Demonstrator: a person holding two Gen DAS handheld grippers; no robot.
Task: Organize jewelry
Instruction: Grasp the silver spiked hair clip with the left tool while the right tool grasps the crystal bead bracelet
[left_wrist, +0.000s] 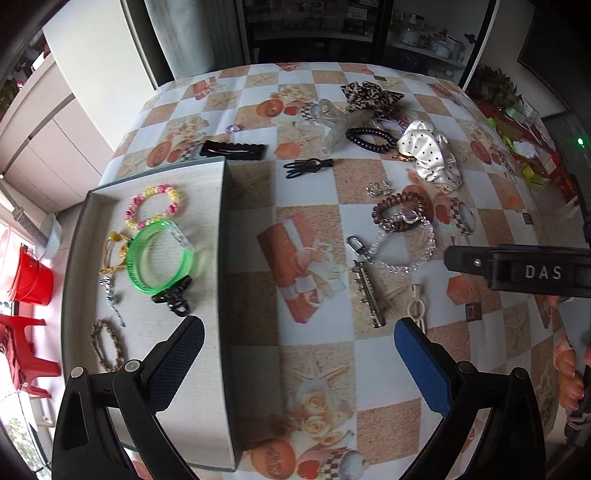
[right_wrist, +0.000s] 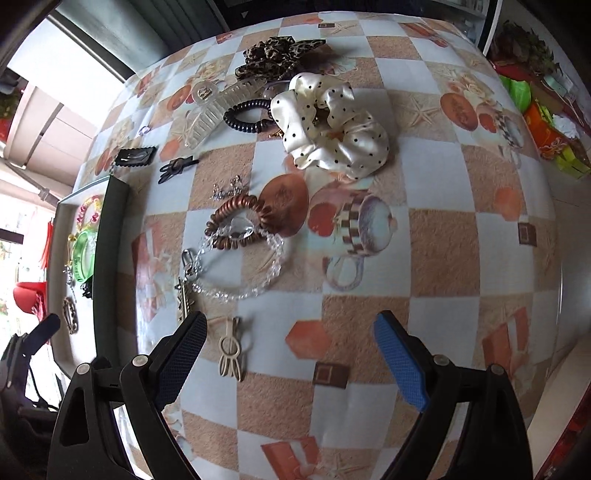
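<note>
A shallow grey box (left_wrist: 221, 236) at the table's left holds a pink-yellow bead bracelet (left_wrist: 155, 206), a green bangle (left_wrist: 159, 258), a black claw clip (left_wrist: 173, 295) and a braided bracelet (left_wrist: 107, 345). My left gripper (left_wrist: 299, 354) is open and empty over the box's right wall. My right gripper (right_wrist: 291, 350) is open and empty above the table, near a cream clip (right_wrist: 231, 350). Ahead lie a clear bead bracelet (right_wrist: 240, 266), a brown coil tie (right_wrist: 236, 221) and a dotted white scrunchie (right_wrist: 332, 129). The right gripper also shows in the left wrist view (left_wrist: 517, 267).
Loose on the patterned tablecloth (right_wrist: 443, 240) are a leopard scrunchie (right_wrist: 277, 55), a clear claw clip (right_wrist: 210, 107), a black coil tie (right_wrist: 247, 116), black hair clips (left_wrist: 232, 149) and a metal barrette (left_wrist: 369, 295). Red chairs (left_wrist: 22, 343) stand left of the table.
</note>
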